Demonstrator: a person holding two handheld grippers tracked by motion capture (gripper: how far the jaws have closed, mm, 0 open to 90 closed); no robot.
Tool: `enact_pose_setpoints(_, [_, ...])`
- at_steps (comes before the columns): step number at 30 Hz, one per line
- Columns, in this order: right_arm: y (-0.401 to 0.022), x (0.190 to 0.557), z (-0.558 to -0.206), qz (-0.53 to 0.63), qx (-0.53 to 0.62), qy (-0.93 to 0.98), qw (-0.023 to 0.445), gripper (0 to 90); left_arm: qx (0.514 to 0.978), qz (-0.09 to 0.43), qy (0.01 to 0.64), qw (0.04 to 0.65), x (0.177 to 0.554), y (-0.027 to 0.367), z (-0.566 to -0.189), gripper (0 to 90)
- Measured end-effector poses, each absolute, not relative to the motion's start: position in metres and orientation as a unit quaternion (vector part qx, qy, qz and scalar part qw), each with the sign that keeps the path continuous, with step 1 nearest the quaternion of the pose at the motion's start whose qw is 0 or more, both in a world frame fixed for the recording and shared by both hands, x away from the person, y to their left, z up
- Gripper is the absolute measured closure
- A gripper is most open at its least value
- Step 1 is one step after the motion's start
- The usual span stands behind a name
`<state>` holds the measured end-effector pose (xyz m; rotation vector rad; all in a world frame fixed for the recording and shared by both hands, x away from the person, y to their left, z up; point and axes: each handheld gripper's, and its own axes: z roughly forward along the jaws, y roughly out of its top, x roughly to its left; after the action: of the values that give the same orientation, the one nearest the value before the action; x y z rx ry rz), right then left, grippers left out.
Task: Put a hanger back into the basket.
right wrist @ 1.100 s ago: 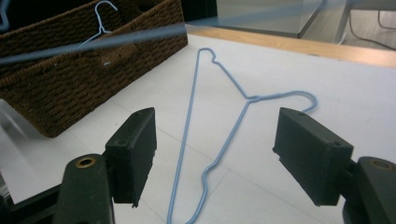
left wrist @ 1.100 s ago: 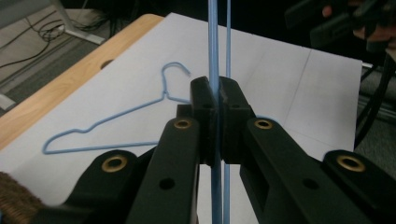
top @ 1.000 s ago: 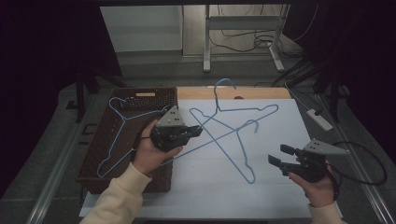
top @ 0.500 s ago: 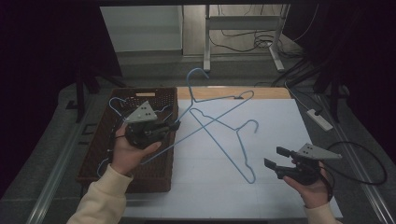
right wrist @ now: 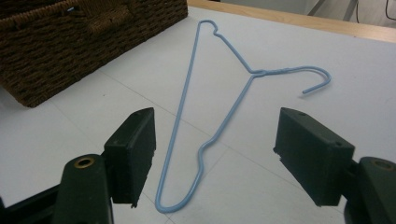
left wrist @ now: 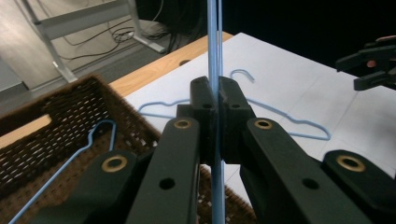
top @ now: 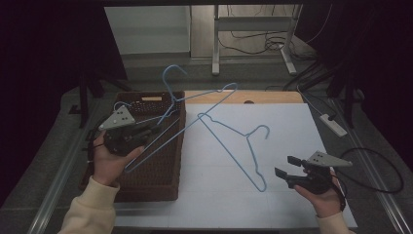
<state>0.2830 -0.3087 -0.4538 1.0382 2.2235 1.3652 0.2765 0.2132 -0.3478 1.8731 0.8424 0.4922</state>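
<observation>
A blue wire hanger point(top: 195, 117) is held lifted over the near edge of the brown basket point(top: 160, 183) by the left gripper point(top: 146, 134), whose jaws are closed tight on its wire. A second hanger point(top: 243, 146) is seen flat on the white worktop point(top: 292, 126), with free room around it. The right gripper point(top: 282, 166) is kept just beside its low end, jaws wide apart and empty. In the left gripper view, a third hanger point(left wrist: 88, 144) is shown inside the basket.

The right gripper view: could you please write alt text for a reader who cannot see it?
The open right gripper points at a blue wire hanger lying flat on the white table surface, with its jaws spread wide on either side of the hanger. A brown wicker basket stands at the upper left.
</observation>
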Motion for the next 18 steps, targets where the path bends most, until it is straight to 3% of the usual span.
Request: enact_pose_setpoints(18, [-0.310, 0.284, -0.457, 0.473, 0.369, 0.783, 0.165, 29.6, 0.756, 0.221, 0.386, 0.480, 0.274, 0.247, -0.357, 87.0])
